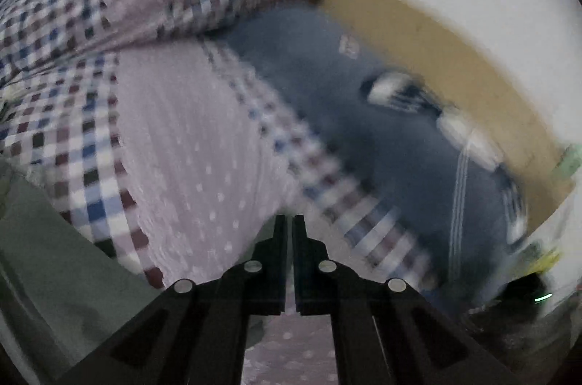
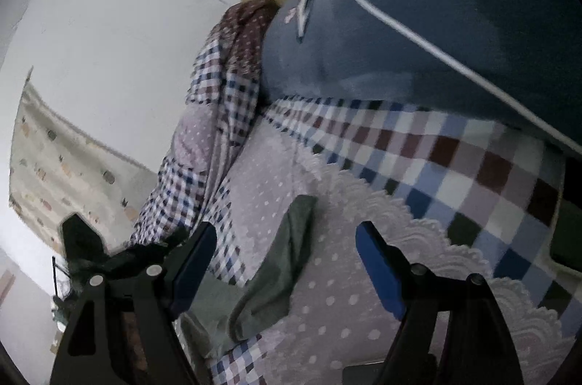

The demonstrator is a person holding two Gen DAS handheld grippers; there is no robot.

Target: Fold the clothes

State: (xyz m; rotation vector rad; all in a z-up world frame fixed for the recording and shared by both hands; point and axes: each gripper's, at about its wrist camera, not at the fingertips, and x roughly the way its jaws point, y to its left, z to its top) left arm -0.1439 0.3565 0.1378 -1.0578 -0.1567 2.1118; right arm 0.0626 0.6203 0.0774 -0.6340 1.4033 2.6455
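The left tool [image 1: 290,221] is seen nearly closed, nothing visibly between its fingers; the right tool [image 2: 287,239] is spread wide above a grey-green garment [image 2: 280,272], which is laid on the checked quilt [image 2: 436,152]. No legible writing is found; a small label on the blue pillow [image 1: 349,45] is blurred.

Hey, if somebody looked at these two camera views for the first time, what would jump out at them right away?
First, the checked and pink dotted quilt filling both views, with a big blue pillow lying at its far end. Then the grey-green garment crumpled on the quilt between the open right gripper fingers. In the blurred left wrist view, the left gripper is shut, apparently on the quilt.
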